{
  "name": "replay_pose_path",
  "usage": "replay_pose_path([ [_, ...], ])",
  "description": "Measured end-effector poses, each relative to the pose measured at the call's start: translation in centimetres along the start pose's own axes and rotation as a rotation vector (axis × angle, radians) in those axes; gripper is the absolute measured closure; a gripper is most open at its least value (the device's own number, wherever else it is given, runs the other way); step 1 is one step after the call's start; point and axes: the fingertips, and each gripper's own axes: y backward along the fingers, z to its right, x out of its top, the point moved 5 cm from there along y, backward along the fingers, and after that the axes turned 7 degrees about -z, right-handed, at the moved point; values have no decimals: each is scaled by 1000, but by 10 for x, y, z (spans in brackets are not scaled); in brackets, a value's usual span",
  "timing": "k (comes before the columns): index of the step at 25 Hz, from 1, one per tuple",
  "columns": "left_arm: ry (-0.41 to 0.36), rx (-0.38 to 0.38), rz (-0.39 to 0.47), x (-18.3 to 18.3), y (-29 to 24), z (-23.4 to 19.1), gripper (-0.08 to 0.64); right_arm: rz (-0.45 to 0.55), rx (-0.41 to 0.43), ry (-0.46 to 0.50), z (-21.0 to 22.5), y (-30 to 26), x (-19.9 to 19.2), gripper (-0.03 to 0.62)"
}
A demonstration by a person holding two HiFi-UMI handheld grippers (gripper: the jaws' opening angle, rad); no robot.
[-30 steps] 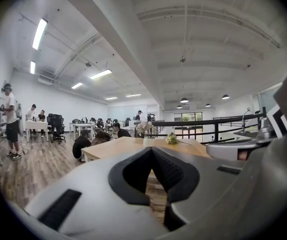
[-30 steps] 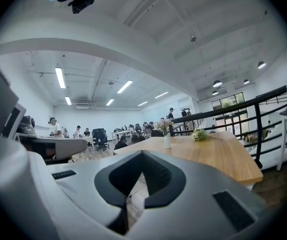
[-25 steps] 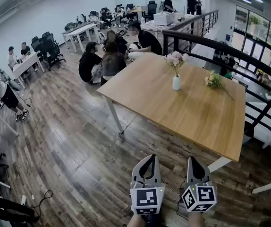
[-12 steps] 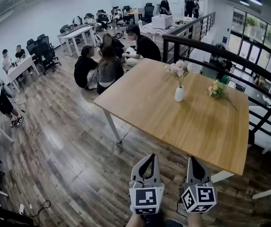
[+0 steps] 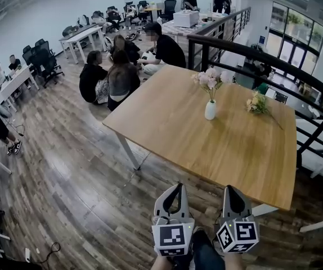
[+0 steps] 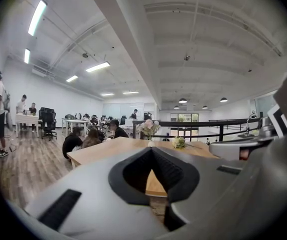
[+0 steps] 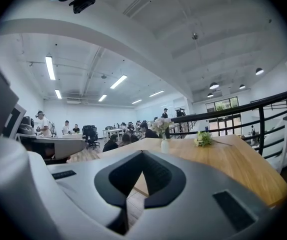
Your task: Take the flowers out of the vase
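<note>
While both grippers hang short of the near edge of the tabletop [image 5: 206, 145], the task stands, by my reading, at its approach step; nothing is grasped yet.

Item, left gripper [image 5: 177, 191]: fingers [image 6: 128, 174] closed tip to tip, nothing between them.
Item, right gripper [image 5: 232, 193]: fingers [image 7: 116, 179] likewise pressed together and empty. Both point roughly level toward the tabletop.

Item, vase [image 5: 210, 110]: small, white, upright, toward the far side of the tabletop, well apart from both grippers.
Item, flowers [image 5: 209, 79]: pale pink heads on stems standing in the vase, not yet removed.
Item, loose bunch [image 5: 256, 102]: yellowish-white blooms with a long stem, lying flat on the tabletop to the right of the vase, apart from it.

Next move, as judged: close the gap across the tabletop, part the fingers of one gripper, take the stems just above the vase mouth and lift straight up. The other gripper would probably need to steady the vase, which looks light and narrow-based and could tip or ride up with the stems.

Surroundings: dark railing [image 5: 229, 45] behind the tabletop's far edges; a group of people [image 5: 119, 75] seated on the wooden floor [image 5: 83, 167] off the far-left corner; white desks [image 5: 85, 34] and black chairs [image 5: 46, 58] further back.

Obstructions: nothing stands between grippers and vase except the width of the tabletop itself, a long reach from this side.
</note>
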Motion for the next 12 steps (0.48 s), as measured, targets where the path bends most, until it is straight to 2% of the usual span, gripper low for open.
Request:
replay_pose_path([
  [12, 6, 42, -17, 12, -65, -16, 532, 5, 58, 3, 20, -75, 24, 591],
])
